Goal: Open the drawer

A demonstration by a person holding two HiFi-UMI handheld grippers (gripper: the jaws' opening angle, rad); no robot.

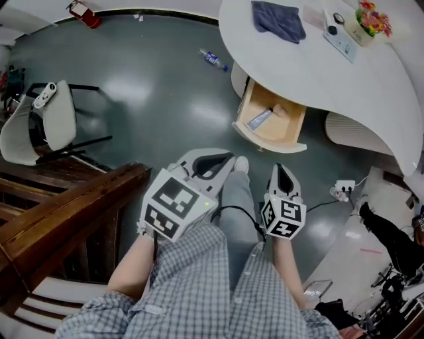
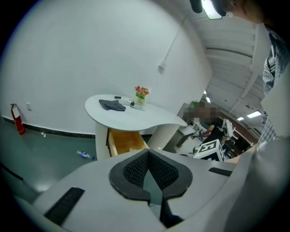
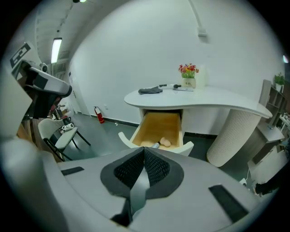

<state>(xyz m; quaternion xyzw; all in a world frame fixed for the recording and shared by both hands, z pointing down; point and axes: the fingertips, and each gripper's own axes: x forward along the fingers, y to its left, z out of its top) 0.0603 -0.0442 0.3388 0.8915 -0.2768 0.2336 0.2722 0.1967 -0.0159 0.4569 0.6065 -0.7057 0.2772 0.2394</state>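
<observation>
The wooden drawer (image 1: 270, 122) under the white curved table (image 1: 318, 73) stands pulled out, with a tube (image 1: 260, 120) and a small peach-coloured thing (image 1: 281, 111) inside. Both grippers hang over the floor in front of it, apart from it and close to the person's body. My left gripper (image 1: 224, 159) is shut and holds nothing; in its own view the pads meet at the tip (image 2: 148, 153), with the drawer (image 2: 124, 141) beyond. My right gripper (image 1: 281, 169) is shut and empty too, its pads (image 3: 144, 150) pressed together below the open drawer (image 3: 158, 129).
On the table lie a dark cloth (image 1: 278, 20) and a flower pot (image 1: 371, 20). A bottle (image 1: 213, 59) lies on the floor, a white chair (image 1: 46, 122) stands at the left, and a wooden rail (image 1: 66, 212) runs at the near left. A power strip (image 1: 343, 189) sits at the right.
</observation>
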